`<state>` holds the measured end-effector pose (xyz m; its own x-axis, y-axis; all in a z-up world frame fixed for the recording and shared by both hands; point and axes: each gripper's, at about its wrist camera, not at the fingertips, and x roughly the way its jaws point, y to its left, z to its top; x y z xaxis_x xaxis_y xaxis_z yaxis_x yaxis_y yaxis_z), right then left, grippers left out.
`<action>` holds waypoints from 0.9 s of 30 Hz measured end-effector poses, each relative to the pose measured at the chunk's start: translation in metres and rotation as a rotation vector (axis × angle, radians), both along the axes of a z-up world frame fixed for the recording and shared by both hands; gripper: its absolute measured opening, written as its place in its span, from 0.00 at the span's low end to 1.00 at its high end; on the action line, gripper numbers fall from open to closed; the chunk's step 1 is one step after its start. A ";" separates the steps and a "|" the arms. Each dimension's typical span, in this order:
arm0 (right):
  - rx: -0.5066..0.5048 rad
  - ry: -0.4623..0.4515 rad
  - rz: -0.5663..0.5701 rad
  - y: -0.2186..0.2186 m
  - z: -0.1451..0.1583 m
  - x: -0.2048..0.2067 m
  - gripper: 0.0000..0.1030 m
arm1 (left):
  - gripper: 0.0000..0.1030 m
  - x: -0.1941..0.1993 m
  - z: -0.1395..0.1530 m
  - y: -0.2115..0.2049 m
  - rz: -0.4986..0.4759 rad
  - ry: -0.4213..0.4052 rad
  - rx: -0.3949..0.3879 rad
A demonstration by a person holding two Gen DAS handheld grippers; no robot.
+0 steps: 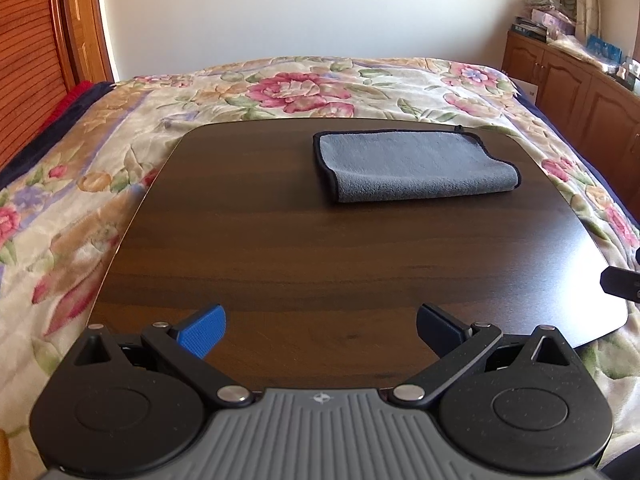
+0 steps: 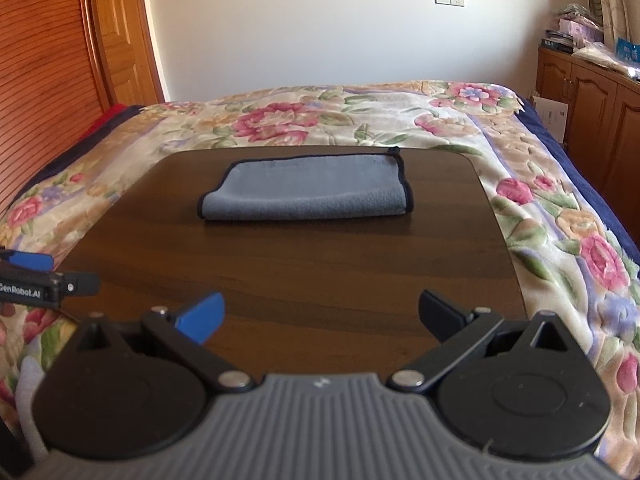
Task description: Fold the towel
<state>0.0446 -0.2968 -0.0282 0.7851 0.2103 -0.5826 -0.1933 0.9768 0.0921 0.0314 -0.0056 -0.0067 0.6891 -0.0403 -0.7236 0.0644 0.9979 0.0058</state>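
While both tools hang above the near edge of the dark walnut-grained tabletop (image 1: pixel 280 240), the grey microfibre towel with black piping (image 1: pixel 412 166) lies folded on the far half of that tabletop, well apart from either tool. The left gripper (image 1: pixel 320 330) has its blue and black fingers spread wide, holding nothing. The right gripper (image 2: pixel 320 316) is likewise spread and empty. Beyond the tabletop, under and around it, spreads a cream bedspread printed with pink flowers (image 2: pixel 360 120).
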 end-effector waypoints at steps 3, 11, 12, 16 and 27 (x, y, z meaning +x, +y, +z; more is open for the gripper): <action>-0.007 -0.002 -0.001 0.003 -0.003 0.000 1.00 | 0.97 -0.004 -0.003 -0.003 -0.002 0.004 -0.002; -0.060 0.010 0.026 0.013 -0.013 0.001 1.00 | 0.97 -0.002 -0.011 -0.006 -0.006 0.021 0.013; -0.061 0.011 0.027 0.013 -0.013 0.001 1.00 | 0.97 -0.003 -0.012 -0.007 -0.006 0.022 0.014; -0.058 0.011 0.022 0.012 -0.014 0.001 1.00 | 0.97 -0.003 -0.014 -0.008 -0.013 0.031 0.021; -0.046 0.015 0.010 0.009 -0.015 0.002 1.00 | 0.97 -0.004 -0.014 -0.008 -0.008 0.022 0.039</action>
